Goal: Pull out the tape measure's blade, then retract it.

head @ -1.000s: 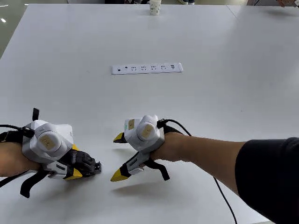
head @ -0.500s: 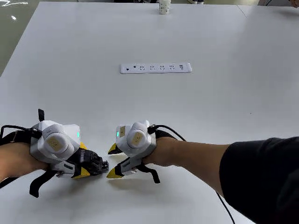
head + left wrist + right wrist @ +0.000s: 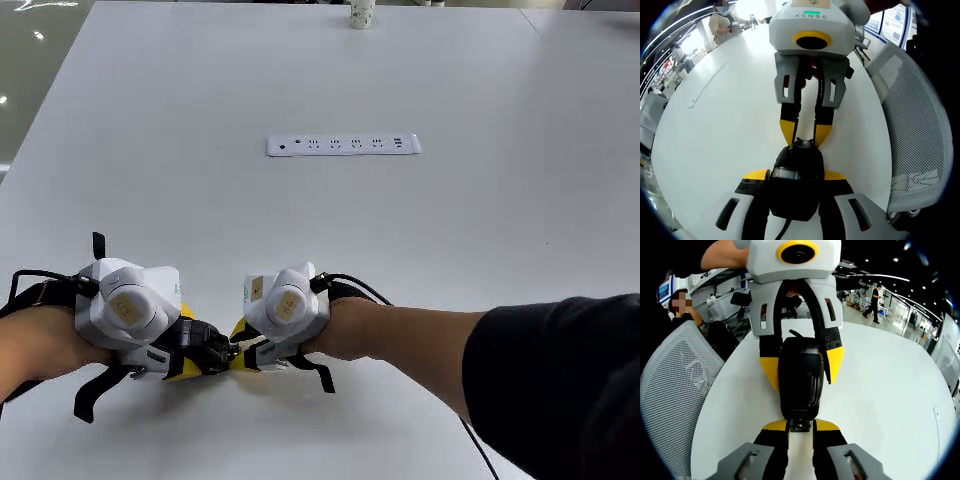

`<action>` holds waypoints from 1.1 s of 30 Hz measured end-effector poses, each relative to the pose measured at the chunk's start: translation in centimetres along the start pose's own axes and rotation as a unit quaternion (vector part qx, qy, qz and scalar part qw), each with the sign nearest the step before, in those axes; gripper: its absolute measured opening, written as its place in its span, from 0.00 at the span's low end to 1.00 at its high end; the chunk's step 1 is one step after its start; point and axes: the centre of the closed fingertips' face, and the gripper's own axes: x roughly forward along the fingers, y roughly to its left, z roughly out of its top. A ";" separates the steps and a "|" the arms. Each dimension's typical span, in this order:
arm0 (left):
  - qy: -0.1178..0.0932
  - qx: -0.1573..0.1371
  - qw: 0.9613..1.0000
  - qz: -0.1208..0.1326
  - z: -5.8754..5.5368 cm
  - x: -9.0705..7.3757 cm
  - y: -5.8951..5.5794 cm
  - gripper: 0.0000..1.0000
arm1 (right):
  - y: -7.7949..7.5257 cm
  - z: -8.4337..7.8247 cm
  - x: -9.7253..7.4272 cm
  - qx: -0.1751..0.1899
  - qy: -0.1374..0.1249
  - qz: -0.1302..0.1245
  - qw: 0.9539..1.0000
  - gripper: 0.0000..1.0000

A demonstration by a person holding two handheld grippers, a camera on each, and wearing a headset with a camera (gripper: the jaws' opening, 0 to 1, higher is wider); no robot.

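Head view: left hand-held gripper [image 3: 195, 360] lies low at the near-left of the white counter [image 3: 450, 230], clamped on a black tape measure [image 3: 207, 348]. Right hand-held gripper [image 3: 240, 347] faces it, yellow tips touching the tape's front. Power strip [image 3: 343, 145] lies well apart mid-counter, paper cup [image 3: 361, 12] at the far edge.

Left gripper view: own jaws are tight on both sides of the tape measure body [image 3: 796, 192], which sits just above the counter. The right one comes in from the top, tips narrowed at the tape's nose. Mesh chair [image 3: 920, 125] is at right.

Right gripper view: own jaws are pinched nearly together on the small blade hook [image 3: 800, 426]. The case stands just beyond, held between the left jaws.
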 end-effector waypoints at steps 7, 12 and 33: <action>-0.001 -0.001 1.000 0.001 -0.1 0.0 0.1 0.33 | 0.1 -0.3 0.1 0.010 0.011 0.005 1.000 0.11; -0.004 -0.002 1.000 -0.001 -0.1 0.0 0.2 0.33 | 0.1 -0.3 0.0 0.008 0.011 0.004 1.000 0.10; -0.006 0.000 1.000 -0.002 -0.1 -0.3 -0.3 0.32 | 0.0 -1.2 -0.7 0.032 0.015 0.001 0.999 0.12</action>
